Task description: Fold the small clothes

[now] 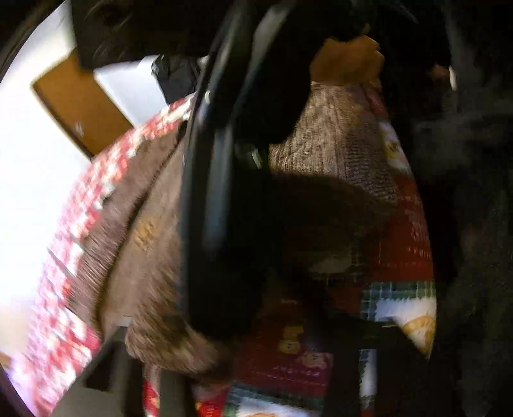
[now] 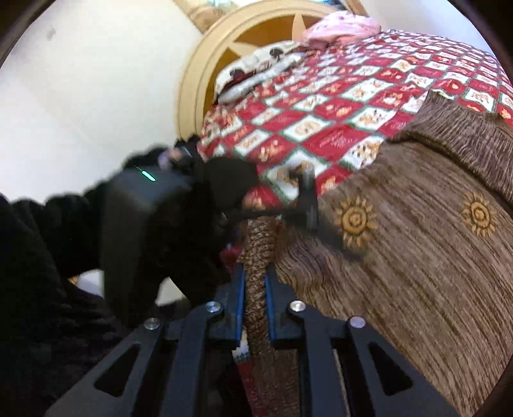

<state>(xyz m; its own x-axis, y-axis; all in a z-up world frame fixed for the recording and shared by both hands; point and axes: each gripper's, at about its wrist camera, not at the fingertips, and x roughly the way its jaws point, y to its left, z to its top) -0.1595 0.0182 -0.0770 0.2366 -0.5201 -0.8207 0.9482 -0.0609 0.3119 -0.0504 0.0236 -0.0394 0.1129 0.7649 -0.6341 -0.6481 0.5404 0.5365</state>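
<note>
A brown knitted garment with gold sun motifs (image 2: 400, 250) lies spread on a bed. My right gripper (image 2: 255, 298) is shut on a raised fold of its edge, pinched between the blue-lined fingers (image 2: 239, 301). The left gripper (image 2: 304, 205) shows in the right wrist view at the garment's edge just beyond, its fingers blurred. In the left wrist view the garment (image 1: 336, 144) hangs close to the lens, the right gripper's black body (image 1: 218, 192) crosses in front, and my own fingers there are dark shapes at the bottom, so their state is unclear.
The bed carries a red, white and green patchwork quilt (image 2: 336, 106). Pillows (image 2: 256, 70) and a pink cloth (image 2: 343, 29) lie by the round wooden headboard (image 2: 205, 73). A white wall (image 2: 96, 80) and a brown door (image 1: 80, 106) are nearby.
</note>
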